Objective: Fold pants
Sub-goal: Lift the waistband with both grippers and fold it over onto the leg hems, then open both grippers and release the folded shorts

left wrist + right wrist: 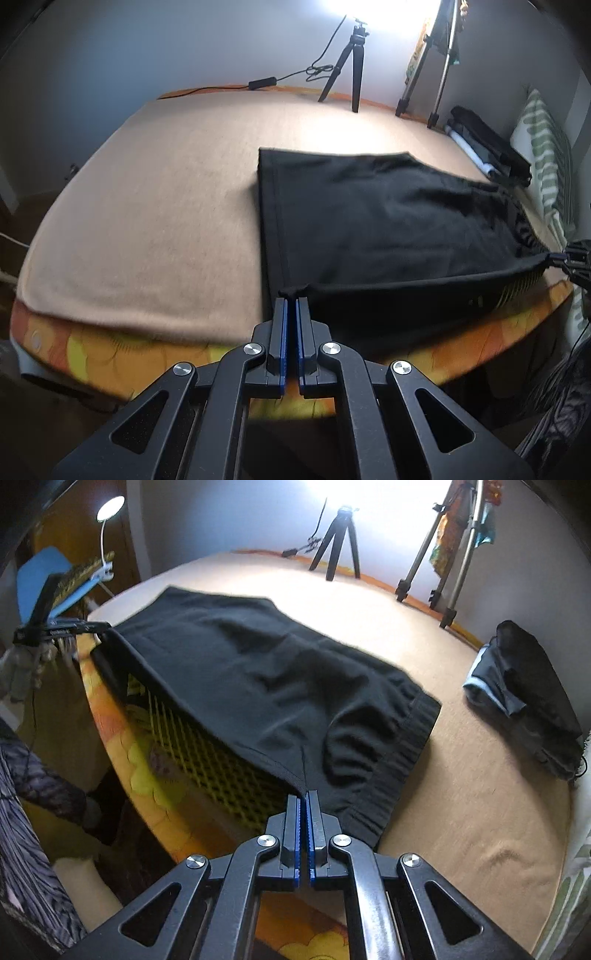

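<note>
Mid-fold here, looks like. Black pants (388,221) lying on the tan blanket (147,221) of the bed, already doubled over by the look of it, near edge lifted and stretched taut between the two corners, hanging a bit past the bed's front edge over the orange flowered mattress side (110,350).

Left gripper (293,301) pressed together, pinching the near-left corner of the fabric, at 6 o'clock in the left wrist view. Right gripper (305,798) likewise squeezed tight on the near corner by the elastic waistband (406,746), at 6 o'clock in its own view. Right gripper also peeking in at 3 o'clock of the left view, left one at 9 o'clock of the right view, so roughly facing each other across the hem.

Both held low and level near the bed's edge, fingers pointing in over the mattress.

Next move, best guess: carrying both corners together toward 12 o'clock, keeping the edge taut and even, laying it on the far edge. Uneven lift probably means a skewed fold.

Tripods (347,70) at the far side, well apart from the pants.
</note>
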Action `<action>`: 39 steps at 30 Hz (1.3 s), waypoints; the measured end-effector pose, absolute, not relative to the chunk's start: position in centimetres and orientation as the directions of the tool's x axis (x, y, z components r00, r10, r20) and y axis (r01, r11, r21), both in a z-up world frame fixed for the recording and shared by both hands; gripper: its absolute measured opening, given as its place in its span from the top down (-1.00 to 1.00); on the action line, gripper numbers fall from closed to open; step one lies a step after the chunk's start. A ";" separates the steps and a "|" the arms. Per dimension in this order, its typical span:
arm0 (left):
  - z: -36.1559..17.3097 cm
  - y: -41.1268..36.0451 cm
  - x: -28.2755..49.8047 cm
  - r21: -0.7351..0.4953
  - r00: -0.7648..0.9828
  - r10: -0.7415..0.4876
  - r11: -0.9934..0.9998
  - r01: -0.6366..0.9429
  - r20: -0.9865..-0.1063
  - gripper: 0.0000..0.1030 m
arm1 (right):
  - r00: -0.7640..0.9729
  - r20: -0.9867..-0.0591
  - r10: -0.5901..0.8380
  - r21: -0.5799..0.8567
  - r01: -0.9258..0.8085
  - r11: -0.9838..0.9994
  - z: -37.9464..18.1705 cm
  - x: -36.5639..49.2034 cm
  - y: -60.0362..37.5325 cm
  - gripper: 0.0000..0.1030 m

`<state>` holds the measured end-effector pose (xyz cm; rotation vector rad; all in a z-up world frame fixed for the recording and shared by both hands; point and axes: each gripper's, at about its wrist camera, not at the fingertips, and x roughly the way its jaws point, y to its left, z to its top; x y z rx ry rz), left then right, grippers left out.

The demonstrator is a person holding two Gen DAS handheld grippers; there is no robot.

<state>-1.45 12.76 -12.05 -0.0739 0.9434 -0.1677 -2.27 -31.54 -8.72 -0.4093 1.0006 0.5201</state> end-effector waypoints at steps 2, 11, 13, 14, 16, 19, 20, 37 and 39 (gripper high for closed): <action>-11.9 13.0 -1.9 -0.138 0.567 -0.173 0.985 0.105 -0.805 0.94 | 0.429 -0.875 0.224 -0.080 -0.584 0.808 -9.4 -2.4 -31.7 1.00; -11.0 13.0 -2.8 -0.145 0.590 -0.179 0.984 0.105 -0.787 0.24 | 0.443 -0.869 0.220 -0.095 -0.586 0.805 -9.8 -2.6 -31.7 1.00; -10.6 13.8 -2.9 -0.179 0.606 -0.181 0.982 0.065 -0.774 0.24 | 0.440 -0.871 0.218 -0.097 -0.588 0.803 -9.9 -2.8 -31.6 0.99; -10.4 13.9 -2.8 -0.195 0.610 -0.187 0.979 0.055 -0.770 0.24 | 0.440 -0.872 0.215 -0.100 -0.589 0.802 -9.9 -2.9 -31.6 0.99; -10.1 13.4 -2.2 -0.183 0.611 -0.177 0.982 0.054 -0.772 0.24 | 0.439 -0.873 0.212 -0.103 -0.591 0.800 -10.1 -2.9 -31.6 0.99; -9.7 12.1 -1.1 -0.201 0.610 -0.203 0.977 0.073 -0.766 0.24 | 0.423 -0.881 0.211 -0.090 -0.588 0.804 -10.3 -2.7 -31.5 0.95; -9.5 11.3 -0.6 -0.207 0.610 -0.216 0.974 0.087 -0.762 0.24 | 0.407 -0.887 0.216 -0.078 -0.594 0.800 -10.3 -2.7 -31.5 0.92; -8.1 -8.2 2.9 -0.210 0.494 -0.468 0.846 0.490 -0.733 0.24 | 0.522 -0.752 0.403 0.336 -0.223 0.915 -6.9 1.9 -40.4 0.25; -8.4 -10.7 2.6 -0.206 0.461 -0.491 0.817 0.539 -0.739 0.24 | 0.489 -0.771 0.409 0.353 -0.206 0.913 -8.0 2.5 -40.1 0.30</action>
